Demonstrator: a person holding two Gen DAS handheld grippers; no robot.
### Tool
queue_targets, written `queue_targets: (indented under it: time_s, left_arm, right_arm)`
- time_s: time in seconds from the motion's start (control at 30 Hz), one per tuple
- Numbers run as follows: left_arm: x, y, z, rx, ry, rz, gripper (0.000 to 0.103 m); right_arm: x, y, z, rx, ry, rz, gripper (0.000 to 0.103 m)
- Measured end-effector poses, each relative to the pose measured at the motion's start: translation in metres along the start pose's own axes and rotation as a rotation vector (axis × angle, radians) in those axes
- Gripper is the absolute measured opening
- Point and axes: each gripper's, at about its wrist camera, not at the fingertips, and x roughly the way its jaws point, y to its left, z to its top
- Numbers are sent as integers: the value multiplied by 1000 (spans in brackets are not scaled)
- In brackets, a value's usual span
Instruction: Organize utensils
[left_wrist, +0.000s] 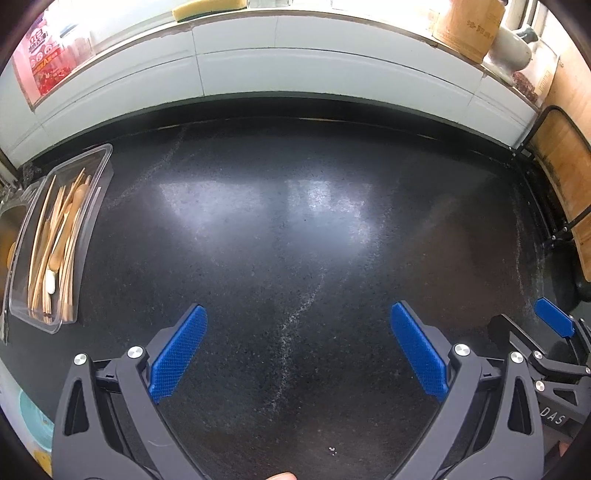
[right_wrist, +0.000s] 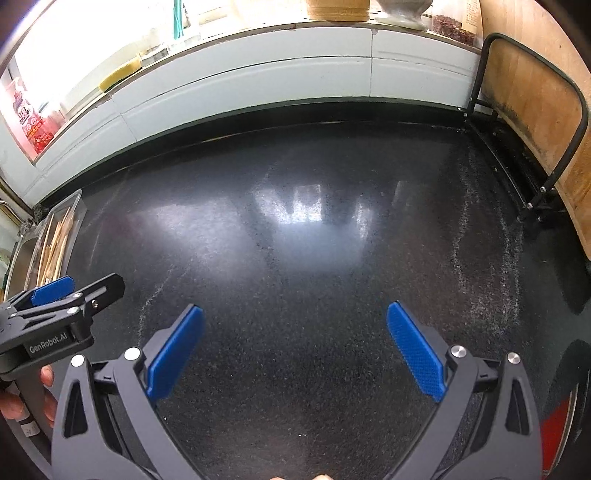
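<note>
Lying lengthwise in clear tray (left_wrist: 96, 173), utensils (left_wrist: 59, 240) point – seemingly – wallward; left gripper (left_wrist: 297, 350), right gripper (right_wrist: 295, 350) gape wide.

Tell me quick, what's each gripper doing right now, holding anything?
Left gripper: open, holding nothing.
Right gripper: open, holding nothing.

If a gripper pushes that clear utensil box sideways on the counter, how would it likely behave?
The clear plastic box looks thin-walled and light, so it would probably slide easily on the glossy black counter. Its low, long shape suggests little tipping risk. The loose wooden utensils inside may shift and rattle.
</note>
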Motion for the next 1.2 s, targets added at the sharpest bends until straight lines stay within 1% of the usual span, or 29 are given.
queue_targets:
  time_s: [0.63,0.7,0.93,1.2]
  left_arm:
    - [1,5,3,7,6,-10,97]
    - [1,5,3,9,6,-11,97]
    - [-1,5,2,10,1,4,97]
    - [-3,17,0,9,-1,39,97]
  right_arm:
    - [-3,10,-3,10,-11,-17,96]
    - [-2,11,-3,5,-9,-35,96]
    - [-1,14,-5,14,-2,-52,96]
    - [6,24,-6,-7,4,-70,96]
